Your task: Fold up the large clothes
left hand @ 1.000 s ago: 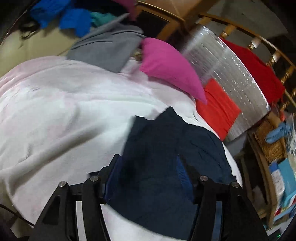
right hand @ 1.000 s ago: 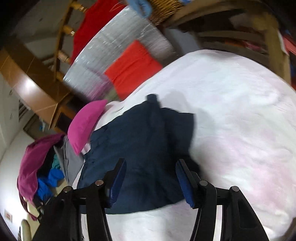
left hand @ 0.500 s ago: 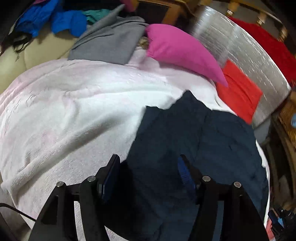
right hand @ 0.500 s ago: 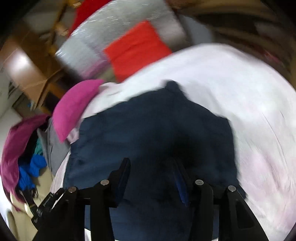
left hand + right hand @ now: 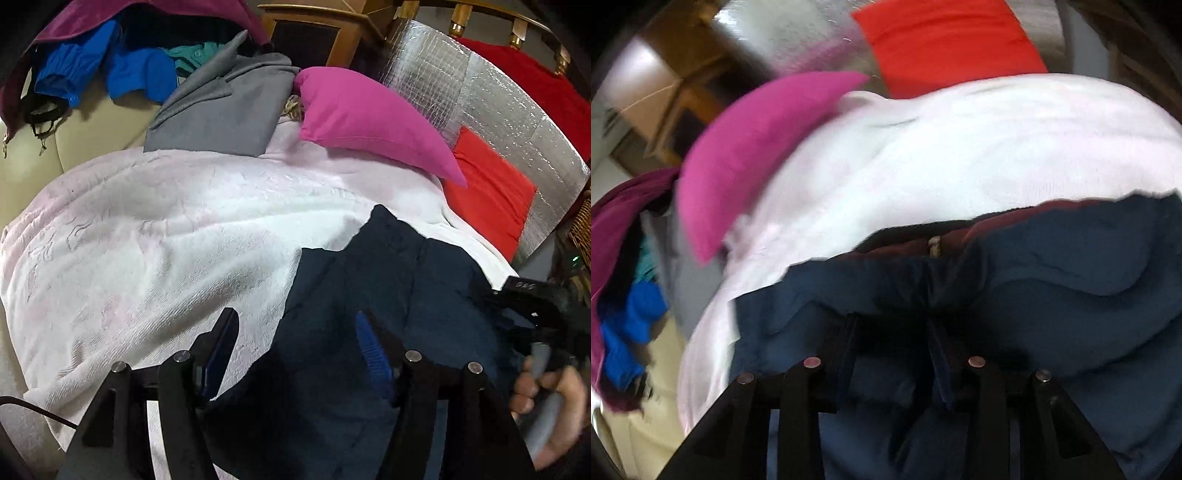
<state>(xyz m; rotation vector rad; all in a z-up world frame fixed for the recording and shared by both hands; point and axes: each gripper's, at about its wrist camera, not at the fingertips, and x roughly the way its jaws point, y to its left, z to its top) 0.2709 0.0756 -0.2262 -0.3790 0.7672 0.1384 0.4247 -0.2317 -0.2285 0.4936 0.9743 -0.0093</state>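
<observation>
1. The navy garment (image 5: 369, 295) lies on the white-pink blanket (image 5: 166, 240), toward its right side in the left wrist view.
2. The left gripper (image 5: 295, 347) hovers over the garment's left edge — its blue-padded fingers (image 5: 373, 354) spread wide, gripping nothing.
3. The right gripper (image 5: 892, 343) sits low over bunched navy cloth; its fingers are apart, with dark fabric between them, but whether they have hold of it I cannot tell.
4. A dark red lining shows at the garment's upper edge in the right wrist view.
5. Behind the blanket — a magenta pillow (image 5: 369, 122), a grey garment (image 5: 221, 110), and a red cloth (image 5: 487, 192) against silver foil padding (image 5: 498, 110).
</observation>
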